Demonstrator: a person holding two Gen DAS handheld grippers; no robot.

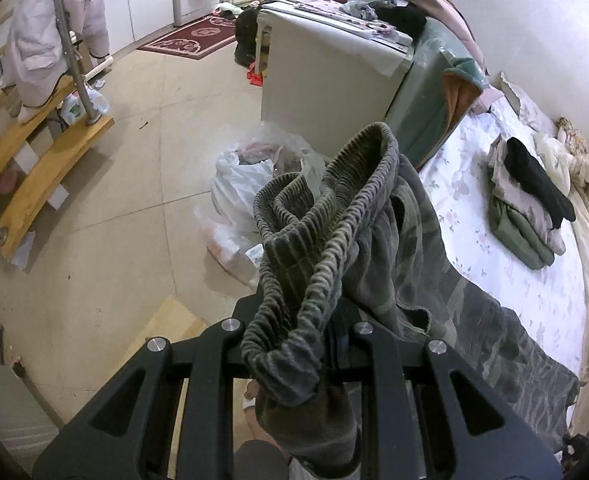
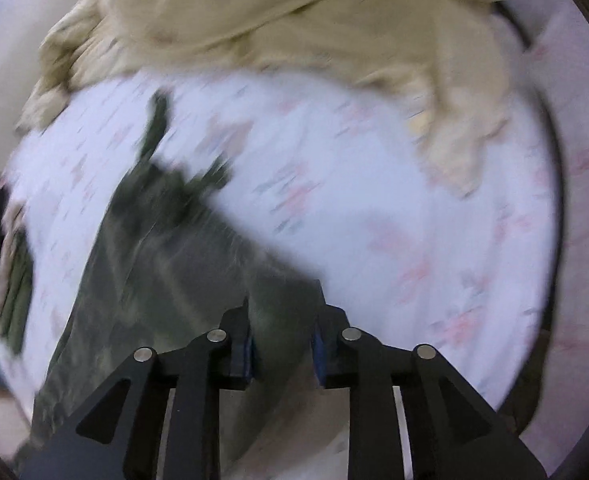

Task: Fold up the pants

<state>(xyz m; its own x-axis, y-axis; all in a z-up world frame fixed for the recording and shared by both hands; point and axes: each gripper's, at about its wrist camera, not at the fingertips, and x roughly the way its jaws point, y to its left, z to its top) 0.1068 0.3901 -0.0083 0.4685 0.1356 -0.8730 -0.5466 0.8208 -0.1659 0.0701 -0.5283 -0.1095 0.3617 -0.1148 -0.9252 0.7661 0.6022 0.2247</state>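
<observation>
A: What is the left claw (image 1: 330, 320) doing?

B: It is clamped on the ribbed elastic waistband of the camouflage pants (image 1: 378, 248). The band bunches up over the fingers and climbs toward 12 o'clock, while the rest of the cloth trails off toward 4 o'clock onto the floral bed sheet (image 1: 494, 264).

A: And the right claw (image 2: 282, 344)?

B: Its jaws stand apart with blue pads (image 2: 247, 354) showing. Pants fabric (image 2: 182, 256) lies in the gap, but the pads do not press on it. The view is blurred.

A: Where does the fabric run from there?

B: It spreads over the sheet (image 2: 374, 200) toward 10 o'clock.

A: Anything else on the bed?

B: A cream duvet (image 2: 294, 20) at 12 o'clock in the right view, and a stack of folded clothes (image 1: 526, 208) at 3 o'clock in the left view.
</observation>
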